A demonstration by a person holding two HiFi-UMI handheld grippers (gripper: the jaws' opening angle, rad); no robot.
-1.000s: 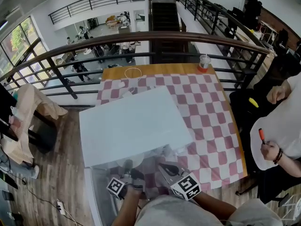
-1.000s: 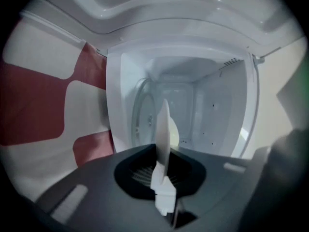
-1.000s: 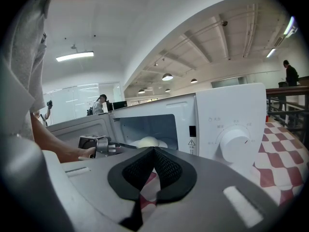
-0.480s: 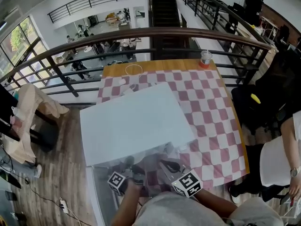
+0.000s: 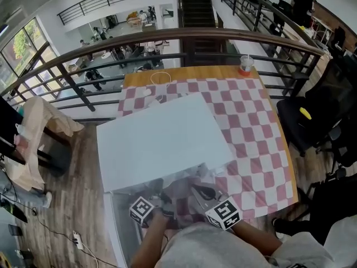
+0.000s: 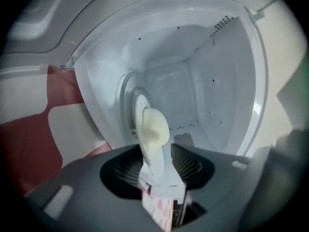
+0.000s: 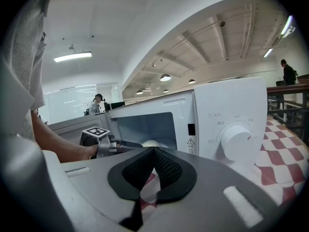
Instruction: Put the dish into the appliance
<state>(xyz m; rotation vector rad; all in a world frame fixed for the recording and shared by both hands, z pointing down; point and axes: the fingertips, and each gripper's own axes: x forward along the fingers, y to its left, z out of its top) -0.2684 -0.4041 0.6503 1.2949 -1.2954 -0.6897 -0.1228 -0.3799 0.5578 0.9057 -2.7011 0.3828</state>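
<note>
The white microwave (image 5: 162,141) stands on the checked table with its door (image 5: 124,219) swung open at the near left. In the left gripper view a cream dish (image 6: 153,128) sits inside the cavity against the glass turntable (image 6: 126,105); the view is rolled, so it shows edge-on. My left gripper (image 6: 159,167) reaches into the opening; its jaws have just been opening and stand apart, with the dish's rim between them but not pressed. My right gripper (image 7: 154,152) hangs in front of the microwave, pads together and empty. From there I see the left gripper (image 7: 113,144), the dish (image 7: 153,143) and the knob (image 7: 236,141).
A clear cup on a red base (image 5: 243,66) stands at the table's far edge, with a white cable loop (image 5: 159,78) further left. A dark railing (image 5: 184,38) runs behind the table. A black chair (image 5: 312,116) stands to the right, beyond the table's edge.
The person in white at the right edge has left the head view. The pale round dish seen under the left gripper a second ago is now hidden. Both grippers stay at the microwave's mouth.
</note>
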